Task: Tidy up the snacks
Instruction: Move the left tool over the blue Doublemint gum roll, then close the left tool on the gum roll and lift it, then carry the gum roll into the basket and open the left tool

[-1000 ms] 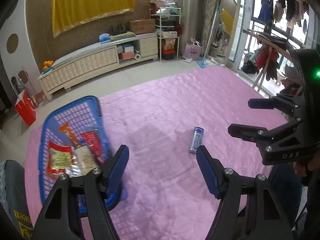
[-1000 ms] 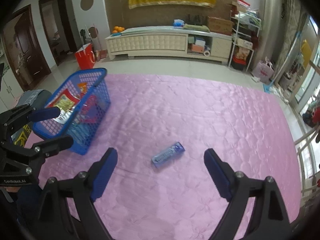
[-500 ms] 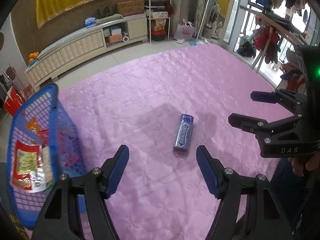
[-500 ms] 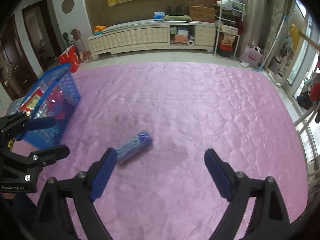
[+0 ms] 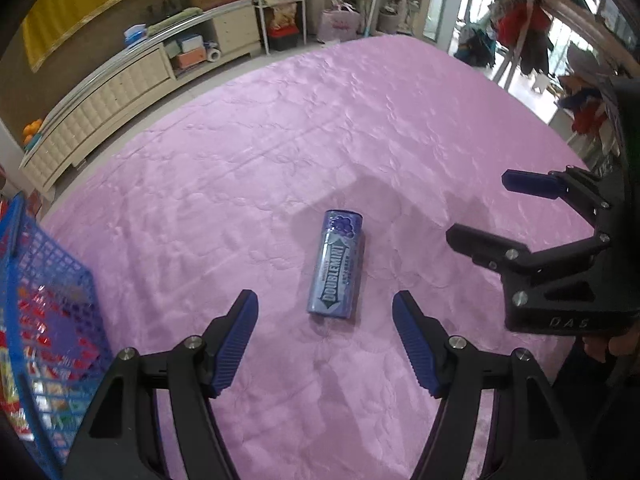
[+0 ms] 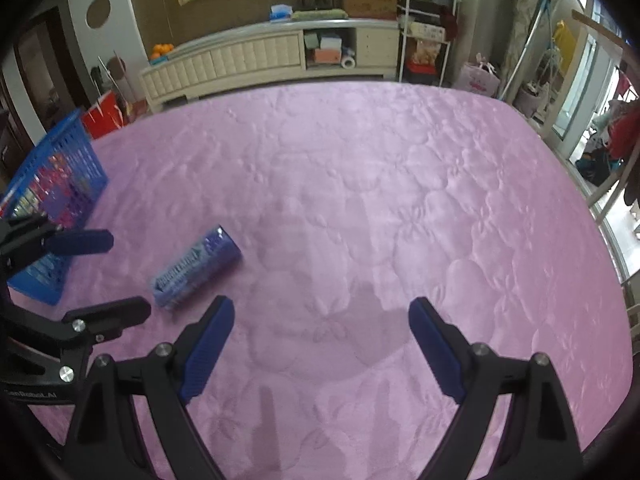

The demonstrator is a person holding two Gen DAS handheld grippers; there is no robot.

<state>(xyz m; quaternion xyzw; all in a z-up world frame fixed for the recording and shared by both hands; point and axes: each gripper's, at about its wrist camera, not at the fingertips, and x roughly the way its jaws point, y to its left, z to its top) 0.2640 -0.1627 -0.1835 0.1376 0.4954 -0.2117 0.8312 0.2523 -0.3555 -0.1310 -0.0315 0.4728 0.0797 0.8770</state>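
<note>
Clearly the purple Doublemint gum pack [image 5: 336, 266] is the piece to collect: it lies flat and alone on the pink quilted cover [image 5: 280, 128], its long axis running near to far in the left wrist view, with its near end just beyond the tips of the left gripper [image 5: 325, 310]. That gripper hangs above the cover with its blue pads [image 5: 236, 336] spread wide and nothing between them, and the pack sits almost centred in the gap, slightly to the left pad's side. To take it well, I judge the gripper should come forward and down so the pads straddle the pack's long sides near its middle, then close squarely across the narrow width; a pinch at the near end alone would probably let it swing or slip. The quilt looks soft, so pressing the tips lightly into it should help them get under the rounded edges. The right gripper [image 6: 322, 320] is also spread apart and empty, hovering to the right of the pack over bare quilt, and it is best kept clear of the approach. The blue basket [image 5: 24, 280] stands at the left edge of the cover, well apart from the pack, with packets already inside; the carry should lift above its rim before release.
</note>
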